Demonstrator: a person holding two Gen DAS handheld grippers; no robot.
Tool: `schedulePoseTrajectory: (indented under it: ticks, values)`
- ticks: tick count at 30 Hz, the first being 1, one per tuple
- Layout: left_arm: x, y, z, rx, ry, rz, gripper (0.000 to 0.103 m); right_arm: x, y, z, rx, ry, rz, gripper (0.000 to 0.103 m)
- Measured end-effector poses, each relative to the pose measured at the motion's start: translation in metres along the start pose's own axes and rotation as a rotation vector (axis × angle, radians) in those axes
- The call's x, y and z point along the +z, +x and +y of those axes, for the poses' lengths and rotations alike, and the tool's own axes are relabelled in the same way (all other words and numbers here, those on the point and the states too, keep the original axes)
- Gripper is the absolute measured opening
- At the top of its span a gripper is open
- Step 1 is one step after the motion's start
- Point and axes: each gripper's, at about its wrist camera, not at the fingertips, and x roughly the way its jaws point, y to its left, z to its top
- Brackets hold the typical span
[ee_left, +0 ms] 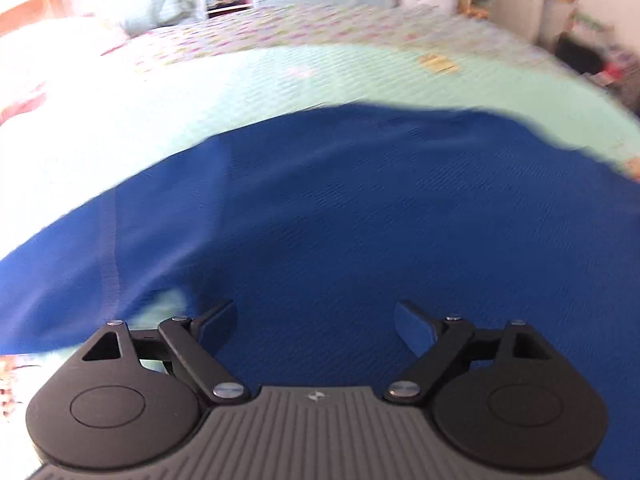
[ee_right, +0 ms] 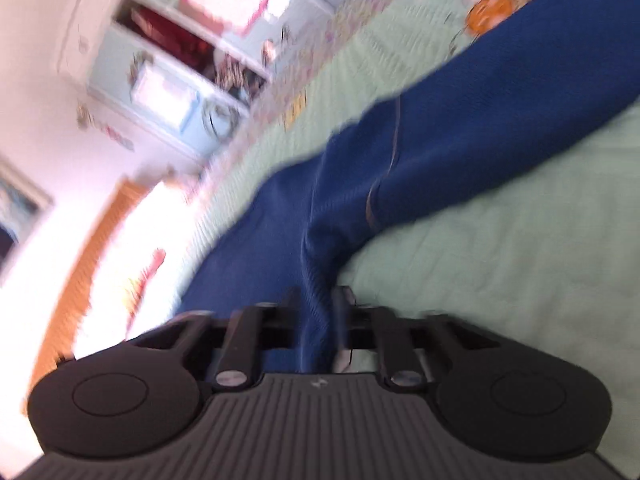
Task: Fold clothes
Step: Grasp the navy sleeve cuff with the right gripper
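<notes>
A blue knit garment (ee_left: 360,208) lies spread on a pale green quilted bedspread (ee_left: 280,80). My left gripper (ee_left: 316,322) hovers just above its flat middle, fingers wide apart and nothing between them. In the right wrist view the same garment (ee_right: 460,128) stretches away as a long strip with a thin seam line. A raised fold of it runs back between the fingers of my right gripper (ee_right: 319,304). Those jaws stand partly apart on either side of the fold, and a thin gap shows beside the right finger (ee_right: 344,308). This view is blurred.
The bedspread (ee_right: 500,260) has printed patches, one orange (ee_right: 490,12). A floral cover (ee_left: 280,28) lies at the bed's far side. Beyond it stand white shelves (ee_right: 192,60), a wooden bed frame (ee_right: 84,256) and cluttered furniture (ee_left: 580,52).
</notes>
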Motion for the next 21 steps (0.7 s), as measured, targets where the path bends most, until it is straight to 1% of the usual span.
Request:
schedulePoseTrajectory:
  ticks: [2, 4, 7, 10, 11, 12, 13, 15, 16, 17, 18, 19, 20, 21]
  values:
    - [0.011, -0.004, -0.039, -0.106, 0.038, -0.03, 0.088, 0.014, -0.015, -0.006, 0.004, 0.014, -0.077, 0.044]
    - [0.023, -0.004, -0.08, -0.194, 0.085, -0.053, 0.088, 0.031, -0.015, -0.008, 0.02, 0.017, -0.095, 0.044]
    - [0.033, 0.007, -0.137, -0.267, 0.152, -0.063, 0.088, 0.046, 0.001, -0.006, 0.079, -0.014, -0.054, 0.044]
    - [0.04, 0.017, -0.18, -0.342, 0.171, -0.046, 0.088, 0.055, 0.029, -0.03, 0.047, 0.033, 0.053, 0.043]
    - [0.042, 0.021, -0.192, -0.368, 0.176, -0.042, 0.088, 0.057, 0.03, -0.034, 0.003, 0.016, 0.056, 0.012]
    - [0.044, 0.028, -0.204, -0.398, 0.199, -0.041, 0.088, 0.058, 0.03, -0.037, -0.041, -0.002, 0.058, 0.0]
    - [0.044, 0.037, -0.215, -0.431, 0.233, -0.042, 0.088, 0.059, 0.031, -0.041, -0.082, -0.019, 0.059, 0.0]
    - [0.044, 0.053, -0.235, -0.484, 0.305, -0.048, 0.088, 0.064, 0.025, -0.038, -0.091, -0.045, 0.04, 0.002]
    - [0.042, 0.06, -0.243, -0.495, 0.347, -0.056, 0.089, 0.066, 0.022, -0.037, -0.064, -0.037, 0.027, 0.006]
    - [0.039, 0.07, -0.249, -0.504, 0.377, -0.045, 0.089, 0.069, 0.019, -0.035, -0.032, -0.028, 0.015, 0.024]
    - [0.037, 0.091, -0.255, -0.518, 0.38, 0.006, 0.089, 0.071, 0.019, -0.034, 0.046, -0.012, 0.008, 0.039]
    - [0.033, 0.105, -0.257, -0.529, 0.378, 0.026, 0.092, 0.074, 0.022, -0.032, 0.113, -0.004, 0.02, 0.043]
    - [0.027, 0.106, -0.258, -0.548, 0.395, 0.006, 0.101, 0.077, 0.029, -0.033, 0.118, -0.014, 0.054, 0.044]
    - [0.022, 0.104, -0.261, -0.548, 0.428, -0.008, 0.103, 0.08, 0.035, -0.038, 0.041, -0.037, 0.063, 0.036]
